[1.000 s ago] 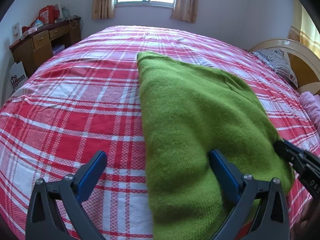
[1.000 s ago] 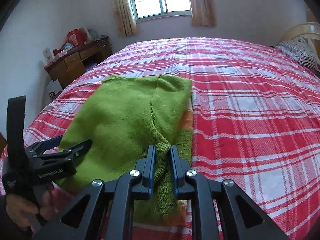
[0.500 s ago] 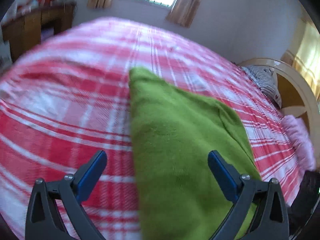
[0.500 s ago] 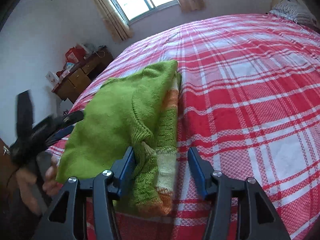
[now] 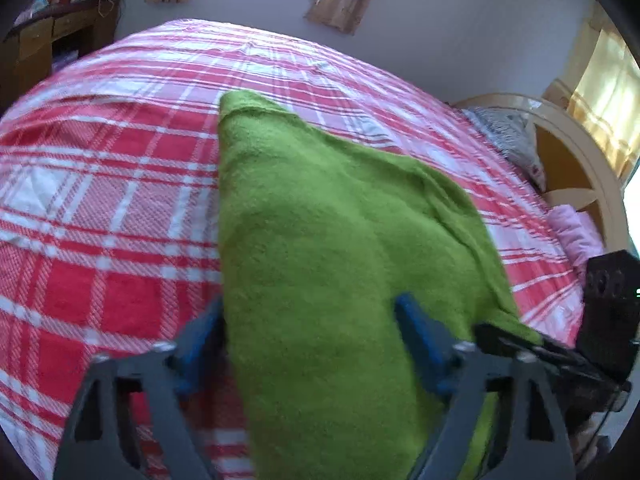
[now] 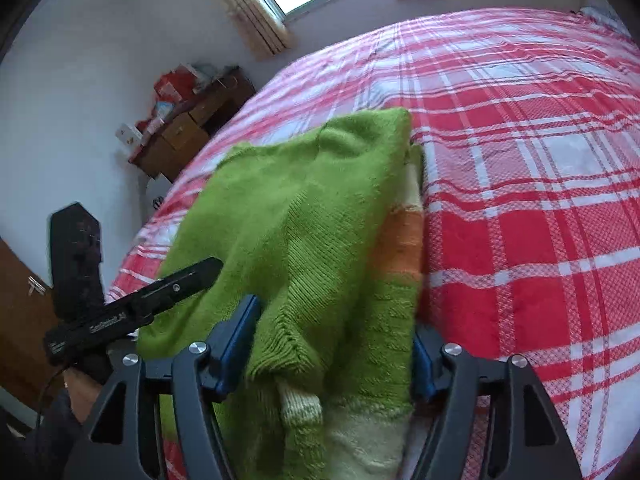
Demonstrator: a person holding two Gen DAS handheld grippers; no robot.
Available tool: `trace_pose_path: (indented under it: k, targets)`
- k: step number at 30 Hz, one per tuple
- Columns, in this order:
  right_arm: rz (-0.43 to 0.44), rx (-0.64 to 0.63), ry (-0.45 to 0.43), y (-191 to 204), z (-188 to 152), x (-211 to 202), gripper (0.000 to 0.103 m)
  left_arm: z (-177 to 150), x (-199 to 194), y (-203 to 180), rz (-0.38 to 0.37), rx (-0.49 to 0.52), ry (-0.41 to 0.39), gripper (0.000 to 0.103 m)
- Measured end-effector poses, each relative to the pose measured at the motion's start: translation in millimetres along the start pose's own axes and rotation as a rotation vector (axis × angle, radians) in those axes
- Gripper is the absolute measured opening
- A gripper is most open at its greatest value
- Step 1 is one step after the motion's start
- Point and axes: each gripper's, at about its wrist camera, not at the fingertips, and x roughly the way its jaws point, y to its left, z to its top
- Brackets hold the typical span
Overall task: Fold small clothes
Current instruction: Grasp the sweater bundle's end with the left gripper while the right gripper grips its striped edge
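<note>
A green knit sweater with orange and cream stripes lies folded on the red plaid bed. My left gripper straddles its near left part. One finger is at the left edge, the other rests over the knit, and the jaws are closing. My right gripper is at the near right end, its jaws opening. The ribbed sleeve cuff lies loose between its pads. Each gripper shows at the edge of the other's view: the right gripper and the left gripper.
The plaid sheet stretches far behind and to the right of the sweater. A cluttered wooden desk stands by the far wall under the window. The headboard, a pillow and a pink cloth are at the bed's right end.
My right gripper has let go of the sleeve cuff and spread its jaws. My left gripper's jaws have narrowed around the sweater's near part. Both views have swung.
</note>
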Motion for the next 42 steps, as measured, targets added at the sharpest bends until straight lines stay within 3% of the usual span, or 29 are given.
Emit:
trace_pose_path:
  k: [5, 10, 15, 17, 22, 24, 29, 31, 36, 42]
  targets:
    - [0.024, 0.019, 0.035, 10, -9, -7, 0.045, -8, -10, -7, -0.013, -0.032, 0.023, 0.051]
    - [0.074, 0.043, 0.075, 17, -41, -28, 0.042, -30, -33, -20, 0.013, 0.001, 0.077, 0.050]
    - [0.118, -0.004, 0.144, 32, -86, -60, 0.042, -66, -64, -22, -0.030, -0.003, 0.145, 0.050]
    - [0.130, -0.015, 0.154, 35, -104, -72, 0.042, -79, -74, -20, -0.042, 0.006, 0.155, 0.057]
    - [0.049, -0.046, 0.077, 42, -113, -82, 0.052, -76, -70, -24, 0.045, 0.045, 0.113, 0.078]
    - [0.021, -0.046, 0.032, 43, -103, -84, 0.061, -68, -66, -27, 0.078, 0.062, 0.096, 0.078]
    - [-0.001, 0.007, -0.018, 26, -75, -73, 0.070, -48, -46, -34, 0.141, 0.099, 0.096, 0.079]
    - [0.002, 0.017, -0.005, 20, -72, -61, 0.071, -49, -42, -33, 0.142, 0.086, 0.101, 0.080]
    - [0.011, -0.030, -0.075, 21, -80, -58, 0.075, -59, -46, -39, 0.169, 0.135, 0.058, 0.081]
    - [0.033, -0.059, -0.050, 29, -84, -57, 0.075, -59, -44, -37, 0.155, 0.119, 0.055, 0.082]
